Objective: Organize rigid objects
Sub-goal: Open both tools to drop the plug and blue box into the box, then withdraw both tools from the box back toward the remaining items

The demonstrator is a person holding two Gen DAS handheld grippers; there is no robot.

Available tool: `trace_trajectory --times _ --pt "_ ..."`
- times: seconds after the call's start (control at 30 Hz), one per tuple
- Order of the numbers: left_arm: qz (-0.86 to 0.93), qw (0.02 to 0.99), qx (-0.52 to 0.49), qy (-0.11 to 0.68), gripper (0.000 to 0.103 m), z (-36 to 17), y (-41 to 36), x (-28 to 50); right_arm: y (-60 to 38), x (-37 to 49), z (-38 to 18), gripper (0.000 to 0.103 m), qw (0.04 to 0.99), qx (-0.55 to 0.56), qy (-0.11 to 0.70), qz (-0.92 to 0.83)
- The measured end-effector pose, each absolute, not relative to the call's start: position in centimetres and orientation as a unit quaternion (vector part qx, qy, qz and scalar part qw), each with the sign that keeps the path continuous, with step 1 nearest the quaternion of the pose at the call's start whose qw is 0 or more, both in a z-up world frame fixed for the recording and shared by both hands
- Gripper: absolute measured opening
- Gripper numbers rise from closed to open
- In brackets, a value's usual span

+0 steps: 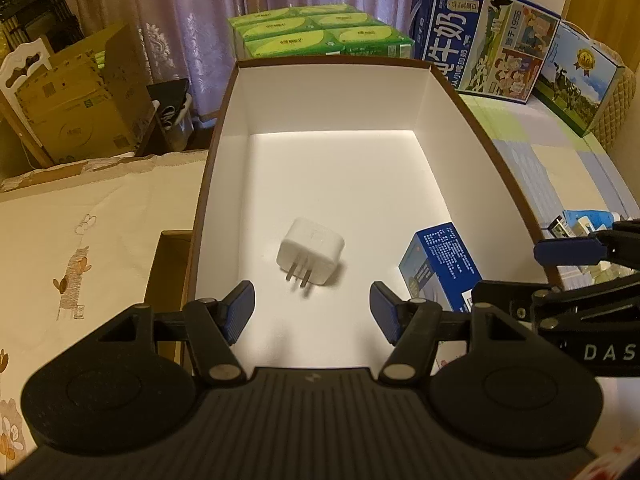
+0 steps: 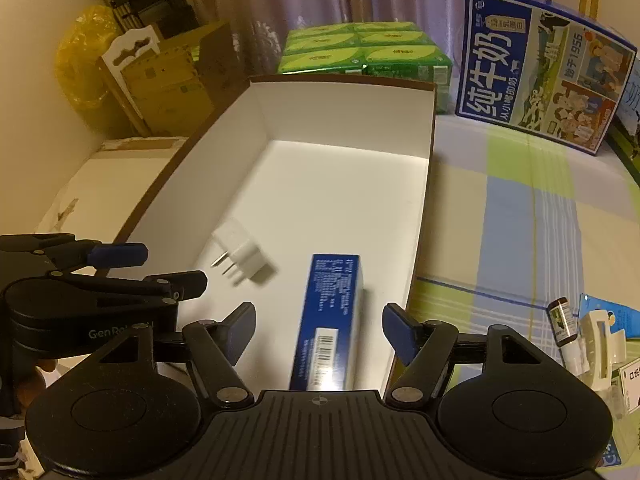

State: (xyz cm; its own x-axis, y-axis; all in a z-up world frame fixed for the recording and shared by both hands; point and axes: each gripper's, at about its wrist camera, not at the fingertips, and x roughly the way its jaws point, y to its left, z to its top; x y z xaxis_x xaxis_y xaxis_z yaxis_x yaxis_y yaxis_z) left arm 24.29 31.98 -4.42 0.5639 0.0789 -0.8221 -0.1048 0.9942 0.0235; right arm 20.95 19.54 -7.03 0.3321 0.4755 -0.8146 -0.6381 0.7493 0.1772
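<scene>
Nearest in the left wrist view, the left gripper hangs over the near end of the white-lined box, its blue-padded fingers spread with nothing between them. Just beyond, at about 12 o'clock from the gap, the white plug adapter lies on the box floor with its two metal prongs pointing back toward the camera. At 2 o'clock the blue carton rests on the floor near the box's right wall. In the right wrist view, the right gripper also stands with its fingers spread; the blue carton lies lengthwise in the gap, but the pads are clear of its sides. The adapter sits at 10 o'clock from there, slightly blurred. Outside the box at 3 o'clock, a small brown bottle and a white clip lie on the checked cloth. Farther off, at 12 o'clock behind the box, green tissue packs are stacked, and at 1 o'clock a blue milk carton case stands before the curtain.
</scene>
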Motion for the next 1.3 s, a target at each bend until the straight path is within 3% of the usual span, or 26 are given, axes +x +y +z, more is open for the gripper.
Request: trace_trajectory --times 0.7,1.3 --pt "0.081 0.901 -0.024 0.425 0.06 0.2 26.4 19.3 12.1 19.3 -3.8 0.068 0.805 -0.044 0.437 0.398" --pt "-0.041 0.902 -0.03 0.428 0.06 0.7 13.6 18.0 -3.7 19.5 -3.3 0.068 0.828 -0.009 0.448 0.337"
